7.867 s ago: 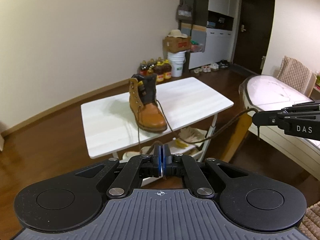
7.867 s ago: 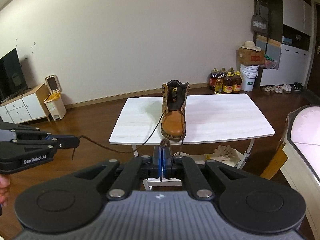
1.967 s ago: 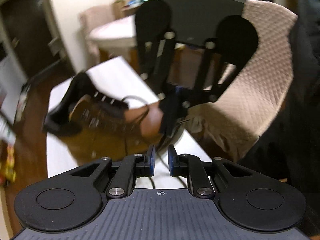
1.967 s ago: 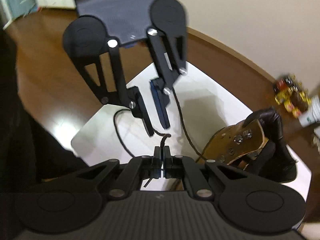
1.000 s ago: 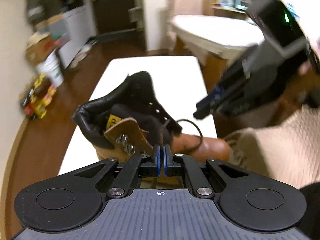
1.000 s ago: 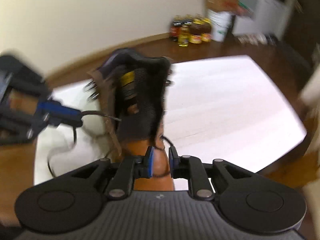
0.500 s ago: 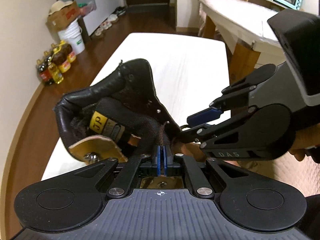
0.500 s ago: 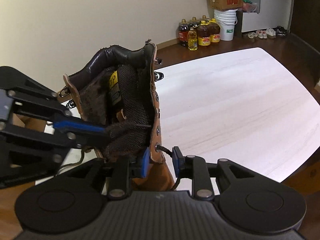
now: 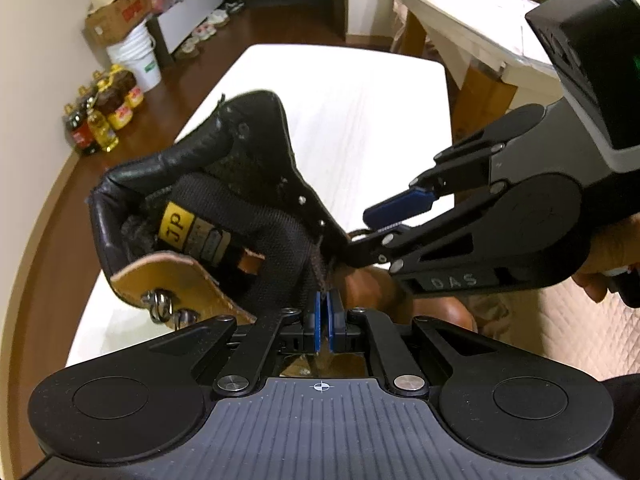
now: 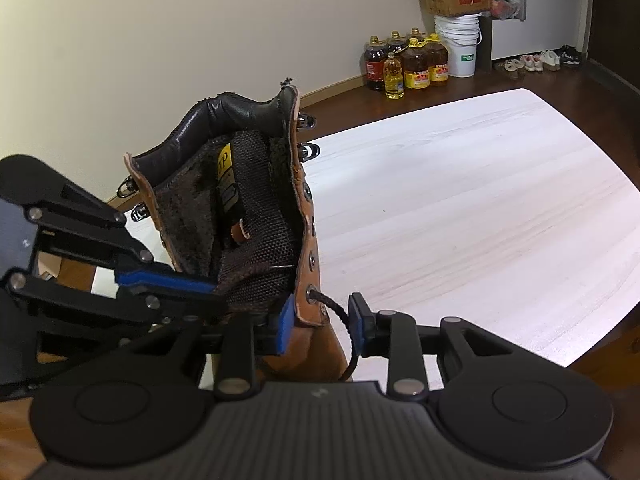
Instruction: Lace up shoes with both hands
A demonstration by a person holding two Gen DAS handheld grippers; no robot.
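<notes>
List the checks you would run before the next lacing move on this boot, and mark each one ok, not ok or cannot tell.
1. Boot standing upright on the white table: ok.
2. Left gripper shut on a lace end: shut, ok; what it pinches, cannot tell.
3. Right gripper open: ok. It has just been opening, and its fingers straddle the boot's side flap without pressing it.
4. Lace already through the lowest eyelet on that flap: ok.
5. Upper eyelets and hooks free of lace: ok.
6. Slack left in the lace: cannot tell.
</notes>
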